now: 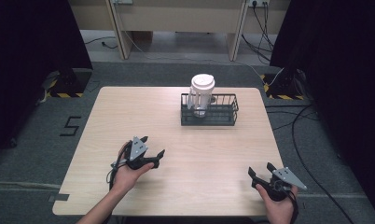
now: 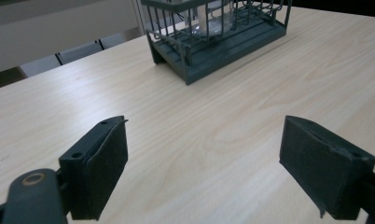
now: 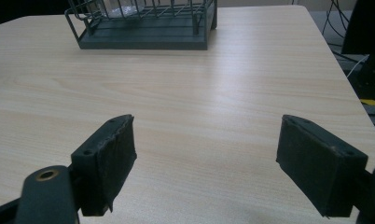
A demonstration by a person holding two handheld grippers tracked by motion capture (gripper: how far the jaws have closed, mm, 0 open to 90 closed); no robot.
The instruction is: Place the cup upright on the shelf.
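Nearest the camera, the left gripper [image 1: 154, 145] and right gripper [image 1: 260, 169] sit released, jaws spread wide with nothing between them, well short of the dark wire basket [image 1: 221, 116]. A white-lidded clear plastic cup [image 1: 202, 95] stands upright in the basket's left end.

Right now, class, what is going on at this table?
A person sits at a light wooden table with a claw in each hand. The left claw and the right claw both rest near the person's edge, jaws wide open and holding nothing. At the far side stands a dark wire basket, and a clear jar with a white lid stands upright in its left end. Neither claw is near the basket, so nothing is being handled.
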